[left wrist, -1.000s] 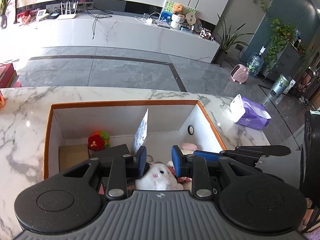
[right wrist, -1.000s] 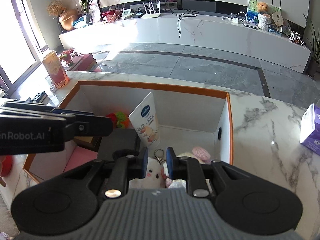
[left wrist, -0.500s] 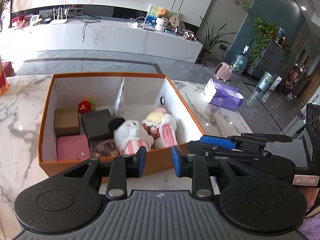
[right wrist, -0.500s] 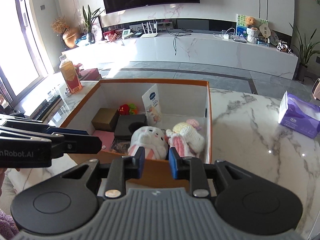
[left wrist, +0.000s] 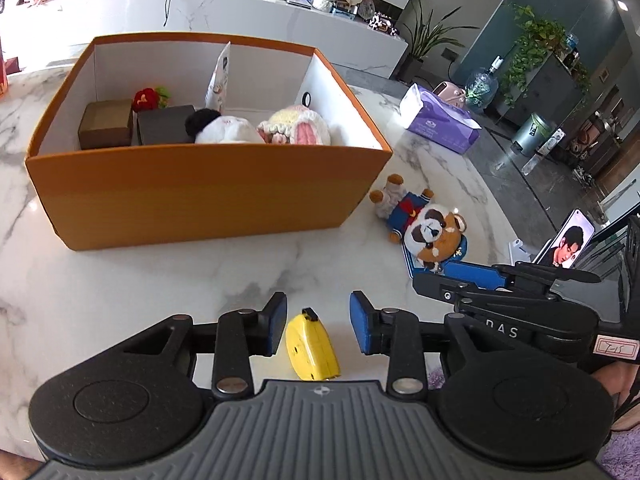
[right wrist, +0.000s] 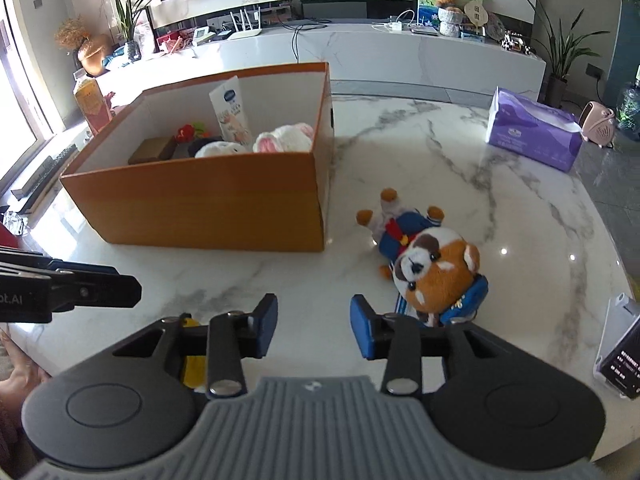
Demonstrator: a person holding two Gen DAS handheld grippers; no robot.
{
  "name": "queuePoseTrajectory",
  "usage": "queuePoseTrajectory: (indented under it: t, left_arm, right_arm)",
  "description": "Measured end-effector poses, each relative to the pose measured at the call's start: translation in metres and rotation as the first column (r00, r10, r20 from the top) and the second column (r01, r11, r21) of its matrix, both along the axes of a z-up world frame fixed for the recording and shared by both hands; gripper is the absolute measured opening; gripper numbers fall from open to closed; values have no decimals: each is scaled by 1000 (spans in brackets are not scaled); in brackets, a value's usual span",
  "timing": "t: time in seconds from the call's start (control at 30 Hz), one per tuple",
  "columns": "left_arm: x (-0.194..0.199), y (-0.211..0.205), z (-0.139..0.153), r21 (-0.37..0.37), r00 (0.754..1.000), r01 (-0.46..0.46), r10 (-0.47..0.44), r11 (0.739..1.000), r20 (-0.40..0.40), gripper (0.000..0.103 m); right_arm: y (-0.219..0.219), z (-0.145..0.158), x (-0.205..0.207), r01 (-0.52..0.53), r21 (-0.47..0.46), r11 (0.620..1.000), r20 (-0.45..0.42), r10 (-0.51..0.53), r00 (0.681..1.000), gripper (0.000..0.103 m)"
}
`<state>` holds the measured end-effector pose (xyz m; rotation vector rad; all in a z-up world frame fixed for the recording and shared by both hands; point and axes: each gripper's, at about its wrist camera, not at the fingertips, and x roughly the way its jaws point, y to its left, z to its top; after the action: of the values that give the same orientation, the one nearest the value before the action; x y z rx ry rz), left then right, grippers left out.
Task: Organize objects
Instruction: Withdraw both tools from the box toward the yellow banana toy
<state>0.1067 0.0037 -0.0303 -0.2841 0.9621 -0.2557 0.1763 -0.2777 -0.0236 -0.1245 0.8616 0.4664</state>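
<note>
Hovering over a white marble table (left wrist: 120,280), the open left gripper (left wrist: 318,322) straddles a yellow tape measure (left wrist: 312,346) near an orange box (left wrist: 200,196). From the right view, the open right gripper (right wrist: 314,324) sits beside a plush toy (right wrist: 432,268); a TV counter (right wrist: 400,52) lies behind.

A bare stretch of marble surface (right wrist: 288,276) lies between the orange box (right wrist: 208,200) and both tools, with only the yellow tape measure (left wrist: 312,348) lying on it, between the spread fingers of the left tool (left wrist: 318,322). To the right of the box, the red panda plush (right wrist: 424,260) lies just beside the box's near corner and close to the right tool (right wrist: 314,324), narrowing the way there. Further right the surface is open as far as the purple tissue pack (right wrist: 532,136) at the back and a propped phone (right wrist: 624,356) at the edge.
</note>
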Motion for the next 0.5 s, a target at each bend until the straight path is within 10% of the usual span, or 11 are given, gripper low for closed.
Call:
queuePoseTrajectory:
  t: [0.5]
  left_arm:
    - [-9,-27,-34,96,998,-7,13,995,-57,53]
  right_arm:
    - [-21,-34,12,49,60,997,-131,-40,991,50]
